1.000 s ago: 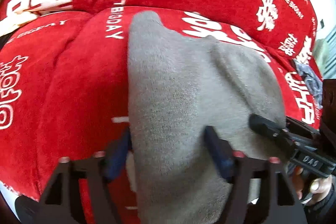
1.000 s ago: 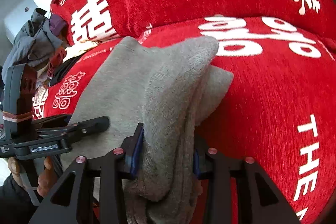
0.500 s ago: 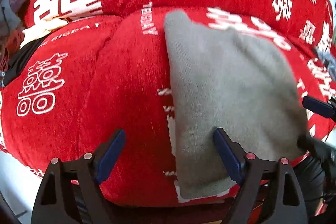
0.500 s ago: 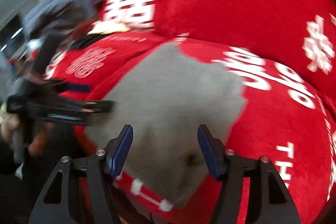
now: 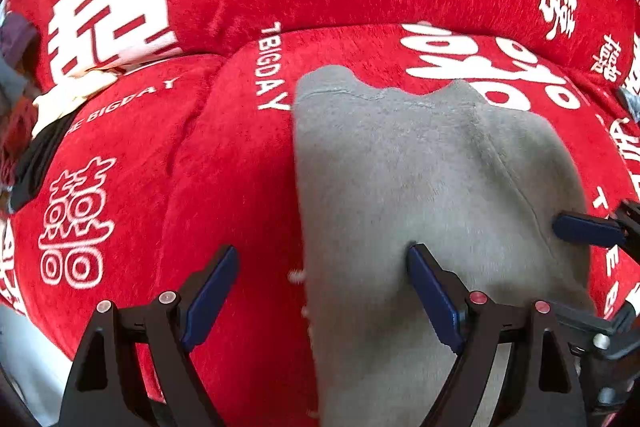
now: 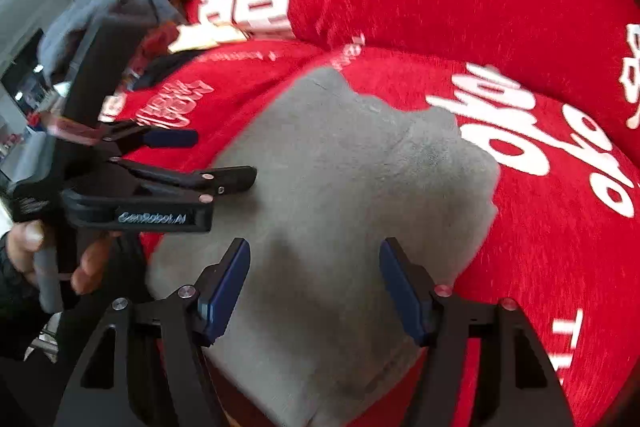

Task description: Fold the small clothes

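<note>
A folded grey garment [image 5: 420, 187] lies flat on the red sofa cushion [image 5: 224, 195]. The left tool [image 5: 320, 283] stands wide apart over its left edge; the right tool [image 6: 316, 279], jaws opening, grips nothing.

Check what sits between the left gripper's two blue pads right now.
In the left wrist view, the left gripper stands open over red printed sofa fabric and the left edge of the flat grey knitted garment; nothing is pinched.

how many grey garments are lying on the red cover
1. The grey garment lies flat on the red cover, below both open grippers. More clothes sit piled at the far left, too blurred to count.
</note>
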Action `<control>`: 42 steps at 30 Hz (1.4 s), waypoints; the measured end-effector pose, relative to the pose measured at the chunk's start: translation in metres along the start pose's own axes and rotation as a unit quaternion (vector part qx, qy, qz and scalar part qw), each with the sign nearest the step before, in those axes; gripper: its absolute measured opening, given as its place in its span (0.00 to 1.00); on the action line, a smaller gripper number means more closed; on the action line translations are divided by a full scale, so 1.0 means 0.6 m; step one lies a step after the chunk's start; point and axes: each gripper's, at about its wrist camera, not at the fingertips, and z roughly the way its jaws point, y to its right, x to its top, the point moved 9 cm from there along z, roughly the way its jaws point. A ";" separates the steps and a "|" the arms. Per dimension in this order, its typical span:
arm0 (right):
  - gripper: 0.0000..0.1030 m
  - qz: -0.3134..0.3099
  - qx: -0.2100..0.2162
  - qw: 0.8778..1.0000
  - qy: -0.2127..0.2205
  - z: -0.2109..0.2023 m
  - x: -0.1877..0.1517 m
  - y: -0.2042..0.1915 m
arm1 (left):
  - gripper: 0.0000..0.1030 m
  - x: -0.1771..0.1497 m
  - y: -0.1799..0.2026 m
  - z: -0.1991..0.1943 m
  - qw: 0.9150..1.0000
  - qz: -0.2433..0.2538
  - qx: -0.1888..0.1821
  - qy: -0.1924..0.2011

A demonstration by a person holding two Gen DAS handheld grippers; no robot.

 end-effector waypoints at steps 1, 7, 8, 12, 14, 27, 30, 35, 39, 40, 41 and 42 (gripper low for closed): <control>0.69 0.001 -0.007 1.000 -0.007 0.015 0.009 0.008 | 0.84 0.002 0.002 0.004 1.000 -0.001 0.002 -0.002; 0.68 0.016 -0.019 1.000 -0.002 0.061 0.039 0.053 | 1.00 0.029 0.002 0.035 1.000 -0.008 0.020 -0.005; 0.68 0.016 -0.020 1.000 -0.002 0.061 0.041 0.057 | 1.00 0.032 0.000 0.039 1.000 -0.011 0.018 -0.004; 0.69 0.007 -0.043 0.999 -0.011 0.043 0.041 0.054 | 1.00 0.031 -0.008 0.023 1.000 -0.028 0.003 -0.008; 0.69 -0.010 -0.036 0.999 0.007 0.012 0.031 0.026 | 1.00 0.026 -0.011 0.005 1.000 -0.021 0.007 0.006; 0.68 -0.120 -0.096 0.988 0.021 -0.024 -0.089 -0.024 | 1.00 0.000 -0.010 -0.014 1.000 -0.002 0.021 0.012; 0.69 -0.148 -0.114 0.982 0.010 -0.027 -0.090 -0.030 | 1.00 -0.003 -0.012 -0.038 0.999 0.004 0.026 0.025; 0.69 -0.144 -0.100 0.984 0.023 -0.044 -0.062 -0.032 | 1.00 -0.020 -0.021 -0.051 0.999 0.002 0.026 0.022; 0.69 -0.126 -0.100 0.987 0.022 -0.031 -0.029 -0.007 | 1.00 -0.033 -0.026 -0.041 1.000 -0.005 0.027 0.009; 0.69 -0.119 -0.095 0.988 0.020 -0.026 -0.023 -0.002 | 1.00 -0.036 -0.024 -0.040 1.000 -0.006 0.025 0.007; 0.69 -0.107 -0.085 0.990 0.015 -0.021 -0.021 0.002 | 1.00 -0.040 -0.024 -0.038 1.000 -0.006 0.023 0.004; 0.69 -0.093 -0.077 0.993 0.005 -0.011 -0.022 0.008 | 1.00 -0.043 -0.023 -0.035 1.000 -0.004 0.024 0.002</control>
